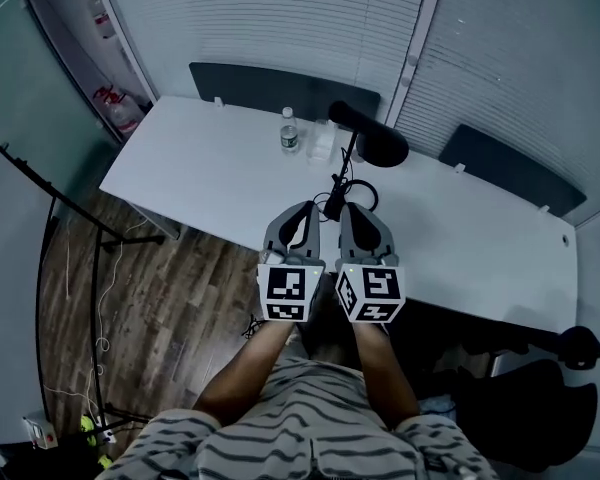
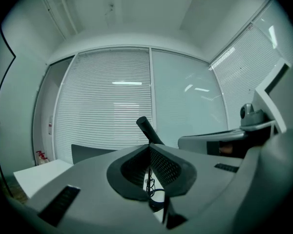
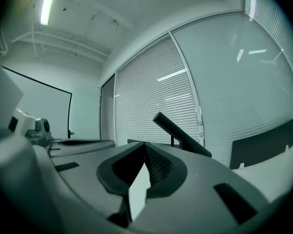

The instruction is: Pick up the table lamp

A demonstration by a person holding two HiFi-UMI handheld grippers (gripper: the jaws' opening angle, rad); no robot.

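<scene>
Left gripper [image 1: 308, 211] and right gripper [image 1: 356, 211] are both closed and empty, side by side. Straight ahead, the table lamp [image 1: 368, 135] stands on the white table [image 1: 210, 168], its thin upright stem between my tips, neither nearer.

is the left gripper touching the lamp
Cannot tell. In the head view the left gripper ends right beside the stem of the lamp. The left gripper view shows that stem just behind the shut tips, and neither view shows a plain gap or contact.
</scene>
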